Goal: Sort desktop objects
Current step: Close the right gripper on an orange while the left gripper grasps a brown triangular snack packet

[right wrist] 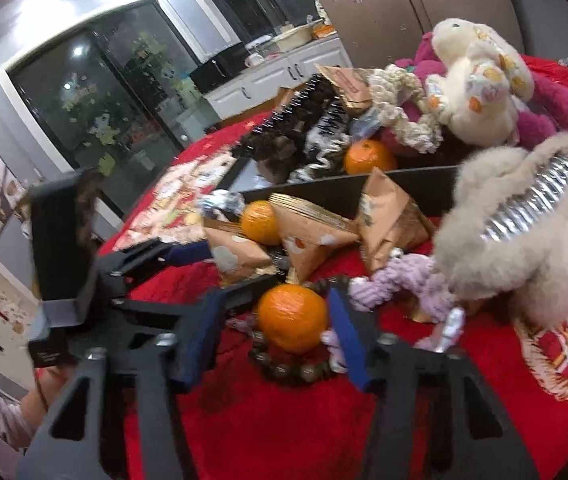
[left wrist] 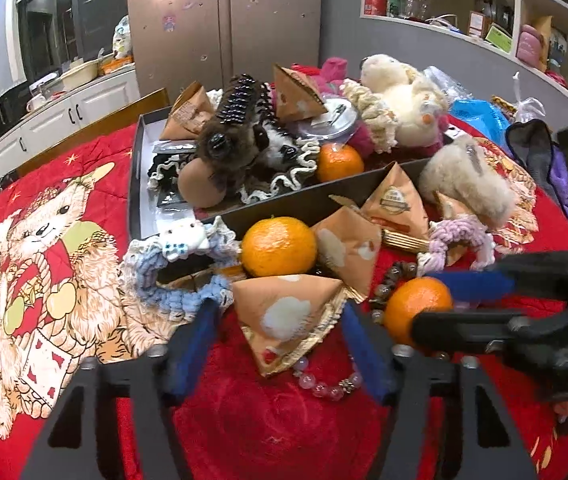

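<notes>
Right tongs (right wrist: 276, 316) tilt downward, straddling a tangerine (right wrist: 292, 318).

Home kitchen: fridge (left wrist: 224, 20), white cabinets (left wrist: 64, 116), cluttered shelves (left wrist: 524, 12).

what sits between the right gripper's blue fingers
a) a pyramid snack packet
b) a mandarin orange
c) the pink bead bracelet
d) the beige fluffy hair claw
b: in the right wrist view the mandarin orange sits between the right gripper's blue fingers, on a ring of dark beads.
</notes>
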`<state>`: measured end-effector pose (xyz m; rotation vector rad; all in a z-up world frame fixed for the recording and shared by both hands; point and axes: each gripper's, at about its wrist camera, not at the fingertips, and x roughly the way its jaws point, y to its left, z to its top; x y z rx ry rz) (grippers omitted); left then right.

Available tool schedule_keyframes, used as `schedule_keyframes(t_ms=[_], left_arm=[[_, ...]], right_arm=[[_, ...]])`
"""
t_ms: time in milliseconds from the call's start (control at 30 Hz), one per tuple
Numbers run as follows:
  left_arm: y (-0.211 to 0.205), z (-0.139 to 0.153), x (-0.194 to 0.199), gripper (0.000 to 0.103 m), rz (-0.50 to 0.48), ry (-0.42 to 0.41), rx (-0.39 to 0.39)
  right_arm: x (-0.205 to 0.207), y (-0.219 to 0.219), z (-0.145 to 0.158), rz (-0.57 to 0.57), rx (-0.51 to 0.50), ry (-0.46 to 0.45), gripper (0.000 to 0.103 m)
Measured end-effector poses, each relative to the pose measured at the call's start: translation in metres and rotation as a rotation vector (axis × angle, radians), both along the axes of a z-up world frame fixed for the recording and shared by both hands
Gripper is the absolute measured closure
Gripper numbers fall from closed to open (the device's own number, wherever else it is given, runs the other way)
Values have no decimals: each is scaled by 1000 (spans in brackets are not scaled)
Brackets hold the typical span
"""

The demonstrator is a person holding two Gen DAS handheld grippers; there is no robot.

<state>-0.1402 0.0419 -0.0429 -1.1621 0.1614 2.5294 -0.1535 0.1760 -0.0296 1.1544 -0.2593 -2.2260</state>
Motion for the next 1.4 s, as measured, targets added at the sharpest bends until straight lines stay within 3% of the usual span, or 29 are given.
schedule_keyframes(t_ms=[67,267,633,1133,1233,1400], left_arm=[[-4,-1,-2,60,-1,-17,34],[-8,-1,-4,65,25,-25,42],[-19,14,15,66,53,66,76],[-42,22,31,66,50,69,209],[-46,31,34,66,40,79,247],[-48,55,46,66,36,148,242]], right_arm=[[1,0,-1,6,-22,-11,66],[5,-9,4,3,11,21,67],[18,14,26,-12,-86,83,67],[21,24,25,-27,-67,91,67],[23,29,31,-35,-84,104,67],[34,41,55,-54,-119,161,67]])
